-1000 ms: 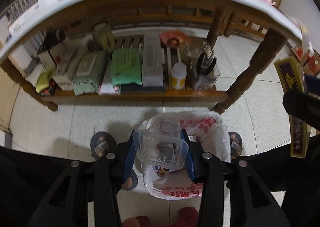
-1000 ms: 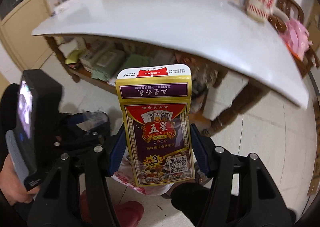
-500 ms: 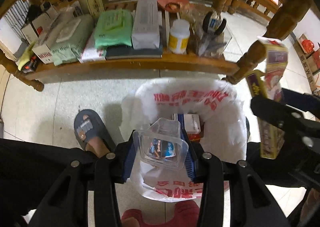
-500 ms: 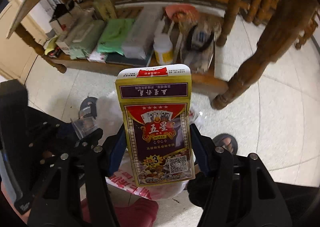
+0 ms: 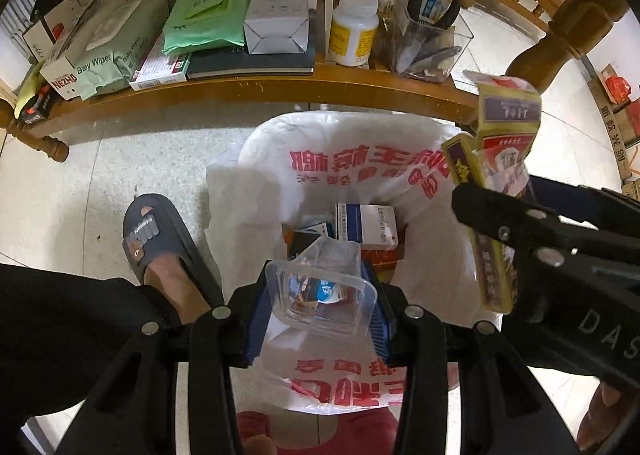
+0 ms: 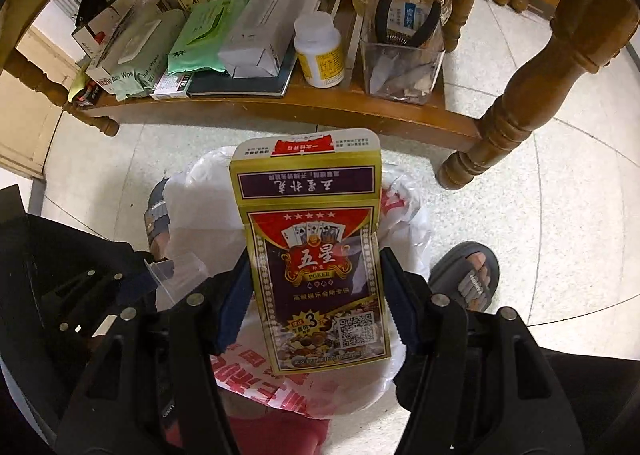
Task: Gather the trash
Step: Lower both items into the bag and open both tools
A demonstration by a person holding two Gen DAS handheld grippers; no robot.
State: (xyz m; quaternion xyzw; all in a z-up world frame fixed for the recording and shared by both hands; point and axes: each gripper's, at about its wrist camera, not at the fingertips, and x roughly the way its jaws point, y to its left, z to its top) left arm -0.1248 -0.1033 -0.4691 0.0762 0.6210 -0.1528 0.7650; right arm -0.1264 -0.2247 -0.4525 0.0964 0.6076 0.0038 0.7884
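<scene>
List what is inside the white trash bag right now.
Inside the white trash bag lie a white-and-blue medicine box, a darker box and orange packaging. The clear plastic container in the left gripper hides the rest.

A white pill bottle [image 5: 353,29] stands on the wooden shelf [image 5: 256,89].

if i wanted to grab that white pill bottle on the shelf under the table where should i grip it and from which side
Grip the white pill bottle around its yellow-labelled body, just below the cap, coming from above and the open front of the shelf. It stands upright and round, with a long white box close on one side and a clear container on the other, so set the fingers front and back.
</scene>
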